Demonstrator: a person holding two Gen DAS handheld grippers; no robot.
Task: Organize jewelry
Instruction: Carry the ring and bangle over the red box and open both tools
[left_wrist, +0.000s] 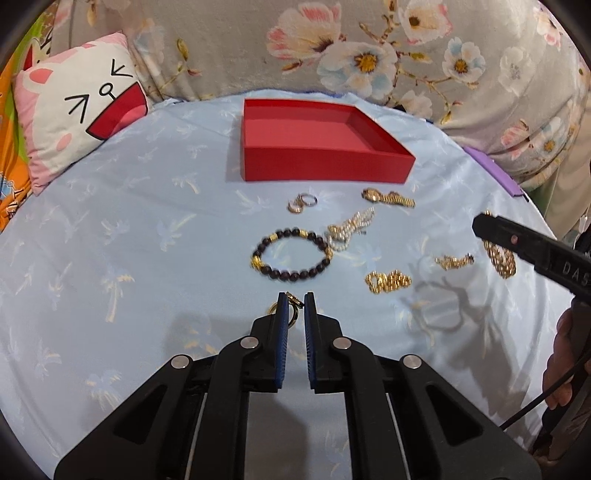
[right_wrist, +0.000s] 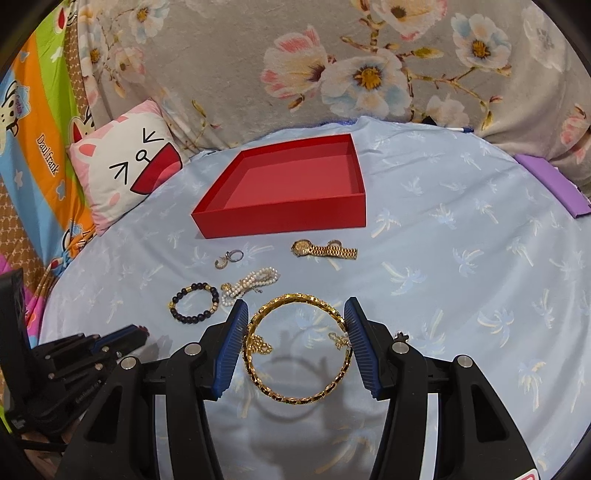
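Note:
An empty red box (left_wrist: 325, 162) (right_wrist: 284, 218) stands on the light blue cloth. In front of it lie small hoop earrings (left_wrist: 302, 202) (right_wrist: 229, 257), a gold watch (left_wrist: 388, 196) (right_wrist: 324, 249), a pearl bracelet (left_wrist: 349, 229) (right_wrist: 249, 283), a dark bead bracelet (left_wrist: 291, 255) (right_wrist: 194, 302) and two gold chain pieces (left_wrist: 388, 282) (left_wrist: 454, 261). My left gripper (left_wrist: 296, 301) is shut on a small gold ring (left_wrist: 293, 308) just above the cloth. My right gripper (right_wrist: 295, 314) holds a gold chain bangle (right_wrist: 297, 349) between its wide-set pads, lifted above the cloth; it shows hanging at the right in the left wrist view (left_wrist: 500, 258).
A white and pink cartoon pillow (left_wrist: 74, 110) (right_wrist: 125, 173) lies at the left of the cloth. A floral blanket (left_wrist: 369, 48) rises behind the box. A purple object (right_wrist: 550, 184) sits at the cloth's right edge. The left gripper shows at lower left in the right wrist view (right_wrist: 122, 338).

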